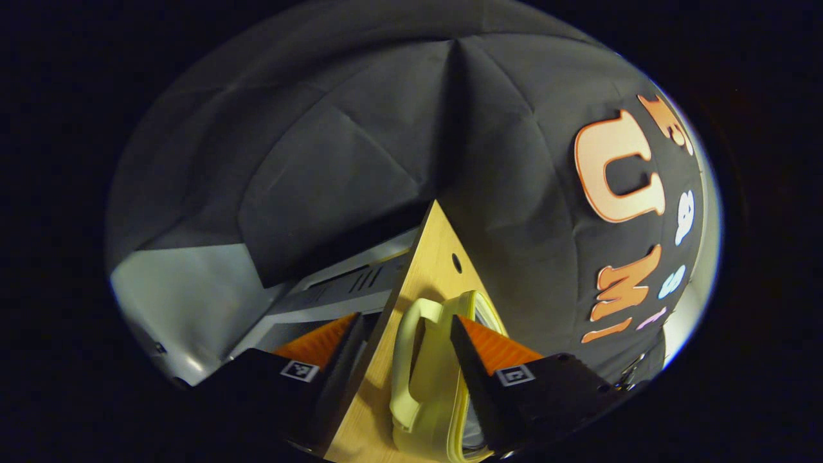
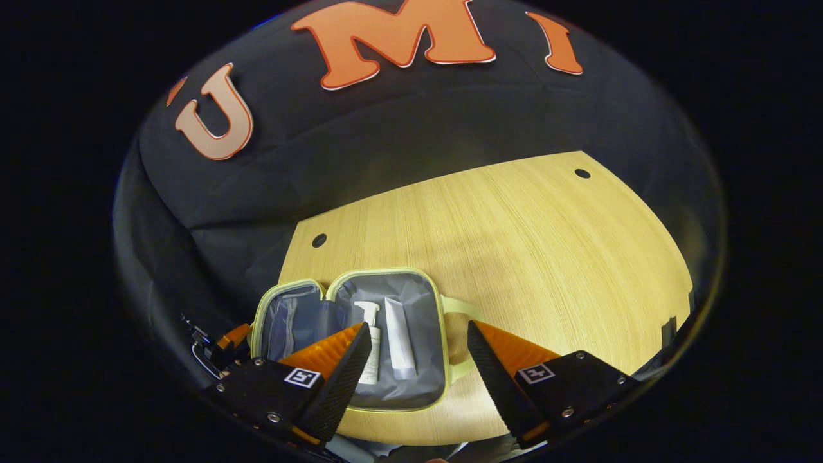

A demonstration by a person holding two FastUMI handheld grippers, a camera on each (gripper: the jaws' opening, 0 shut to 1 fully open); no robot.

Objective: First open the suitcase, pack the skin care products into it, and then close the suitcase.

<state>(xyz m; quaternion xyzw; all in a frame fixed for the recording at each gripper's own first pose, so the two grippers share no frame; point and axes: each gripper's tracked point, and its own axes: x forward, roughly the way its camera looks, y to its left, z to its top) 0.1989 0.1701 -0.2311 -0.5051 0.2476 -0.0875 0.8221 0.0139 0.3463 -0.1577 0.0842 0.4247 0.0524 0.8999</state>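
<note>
Left gripper view: my left gripper (image 1: 405, 341) gapes wide, holding nothing, its fingers either side of the suitcase (image 1: 427, 386) handle at the tabletop (image 1: 437, 257) edge. Right gripper view: right gripper (image 2: 418, 347) wide open, empty, above the open suitcase (image 2: 411, 386); pump bottle (image 2: 371, 350) and tube (image 2: 398, 347) lie inside.

The left gripper view is looking close along the table (image 1: 437, 257) edge, tilted, facing the booth corner. The right gripper view is looking down from above. Both are sharing the suitcase (image 2: 411, 386) at lower centre.
</note>
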